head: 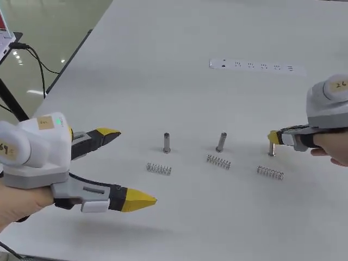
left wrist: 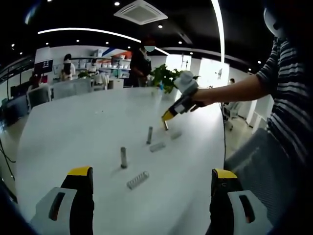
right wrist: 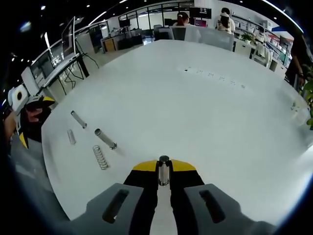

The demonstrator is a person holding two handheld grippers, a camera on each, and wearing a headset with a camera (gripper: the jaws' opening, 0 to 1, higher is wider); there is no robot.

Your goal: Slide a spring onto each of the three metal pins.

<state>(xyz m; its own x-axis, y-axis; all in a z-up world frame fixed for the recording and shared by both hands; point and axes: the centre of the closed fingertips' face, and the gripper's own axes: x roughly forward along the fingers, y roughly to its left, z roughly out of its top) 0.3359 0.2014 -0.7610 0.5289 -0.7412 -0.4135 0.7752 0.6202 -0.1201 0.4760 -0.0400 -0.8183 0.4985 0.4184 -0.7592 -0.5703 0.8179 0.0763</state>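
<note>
Three short metal pins stand in a row on the white table: left pin point(head: 167, 142), middle pin point(head: 221, 141), right pin point(head: 271, 150). In front of each lies a spring: left spring point(head: 159, 169), middle spring point(head: 218, 161), right spring point(head: 270, 173). My right gripper point(head: 274, 138) is shut on the right pin point(right wrist: 163, 177), held between its yellow tips in the right gripper view. My left gripper point(head: 128, 166) is open and holds nothing, hovering left of the left pin point(left wrist: 123, 157) and left spring point(left wrist: 137, 179).
A white power strip point(head: 258, 66) lies flat at the back of the table. The table's left edge point(head: 70, 60) runs diagonally, with black cables point(head: 38, 57) beyond it. People stand by desks in the background of the left gripper view.
</note>
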